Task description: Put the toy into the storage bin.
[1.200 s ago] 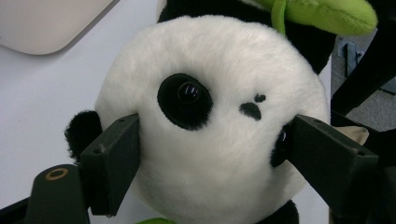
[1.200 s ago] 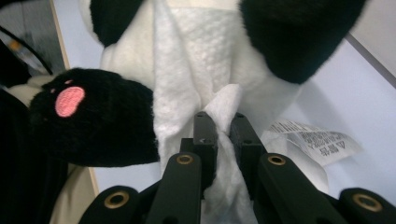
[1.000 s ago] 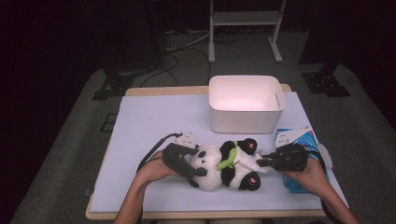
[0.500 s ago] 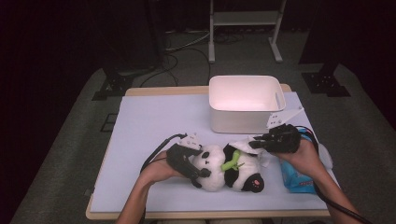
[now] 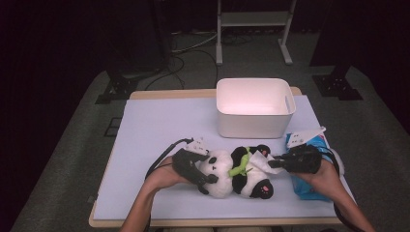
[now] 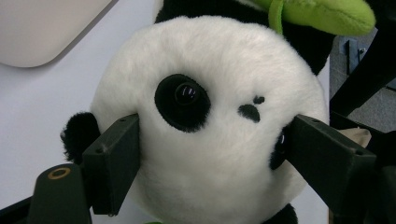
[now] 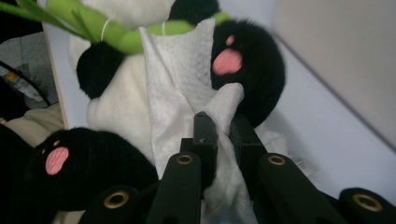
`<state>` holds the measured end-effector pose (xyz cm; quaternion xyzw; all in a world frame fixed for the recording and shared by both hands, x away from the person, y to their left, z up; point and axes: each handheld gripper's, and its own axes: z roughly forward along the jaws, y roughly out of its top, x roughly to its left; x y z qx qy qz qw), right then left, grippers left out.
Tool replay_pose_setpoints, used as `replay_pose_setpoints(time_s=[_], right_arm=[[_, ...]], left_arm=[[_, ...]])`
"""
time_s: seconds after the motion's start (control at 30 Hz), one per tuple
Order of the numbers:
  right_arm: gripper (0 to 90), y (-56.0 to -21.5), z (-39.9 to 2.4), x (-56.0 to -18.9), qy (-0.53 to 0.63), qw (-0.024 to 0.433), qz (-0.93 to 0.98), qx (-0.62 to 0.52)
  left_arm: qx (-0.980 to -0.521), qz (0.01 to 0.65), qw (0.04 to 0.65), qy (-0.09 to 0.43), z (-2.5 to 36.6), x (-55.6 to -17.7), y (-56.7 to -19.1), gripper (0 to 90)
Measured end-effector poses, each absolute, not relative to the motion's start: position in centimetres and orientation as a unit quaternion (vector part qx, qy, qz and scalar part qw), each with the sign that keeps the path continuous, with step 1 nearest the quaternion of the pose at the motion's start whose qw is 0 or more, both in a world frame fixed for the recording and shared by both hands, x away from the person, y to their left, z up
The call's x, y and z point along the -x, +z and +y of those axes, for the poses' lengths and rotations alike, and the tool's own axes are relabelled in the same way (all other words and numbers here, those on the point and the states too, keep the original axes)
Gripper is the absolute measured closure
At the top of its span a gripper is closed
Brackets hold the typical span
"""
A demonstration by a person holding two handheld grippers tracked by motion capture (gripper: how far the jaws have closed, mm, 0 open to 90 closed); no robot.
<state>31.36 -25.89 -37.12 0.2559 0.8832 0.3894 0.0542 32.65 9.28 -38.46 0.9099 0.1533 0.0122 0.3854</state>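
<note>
High view: a plush panda [image 5: 237, 171] lies on its back near the front edge of the counter [image 5: 159, 125], head to the left, feet to the right, with a green stalk [image 5: 240, 166] across its chest. The left gripper [image 5: 207, 173] comes in from the left with its jaws set on either side of the panda's head. The right gripper [image 5: 273, 164] reaches in from the right, holding a white wipe [image 5: 258, 161] that lies on the panda's belly. A white bin [image 5: 255, 106] stands just behind the panda. A blue pack [image 5: 309, 186] lies under the right hand [image 5: 323, 176].

Left gripper view: the panda's head [image 6: 210, 135] sits between the two jaws, which press into the plush at both cheeks, wide apart but clamped on it. The stalk [image 6: 322, 11] shows at the top, a corner of the bin [image 6: 42, 28] at upper left.

Right gripper view: the jaws are nearly closed, pinching a fold of the wipe [image 7: 187, 93], which is spread over the panda's white belly [image 7: 121, 116] between its black, pink-padded feet. The stalk [image 7: 98, 23] crosses above. The bin wall [image 7: 345, 56] stands to the right.
</note>
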Motion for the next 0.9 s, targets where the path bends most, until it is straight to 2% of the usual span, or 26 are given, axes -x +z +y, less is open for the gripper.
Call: replay_pose_setpoints(time_s=[0.2,0.37,0.7,0.9], right_arm=[[82.6,-38.2,-25.1,-30.8,0.377,0.04,0.891,-0.249],[82.6,-36.7,-24.2,-30.9,0.388,0.039,0.891,-0.233],[82.6,-33.8,-18.5,-32.9,0.357,0.05,0.917,-0.17],[82.6,-32.9,-16.7,-34.3,0.346,0.065,0.922,-0.162]], left_arm=[[-0.912,0.15,0.382,0.017,9.1,-32.5,-38.4,19.0],[-0.911,0.15,0.384,0.018,9.0,-32.4,-38.4,19.1],[-0.911,0.147,0.384,0.021,8.9,-32.0,-38.4,19.0],[-0.912,0.144,0.384,0.024,8.8,-31.8,-38.4,19.0]])
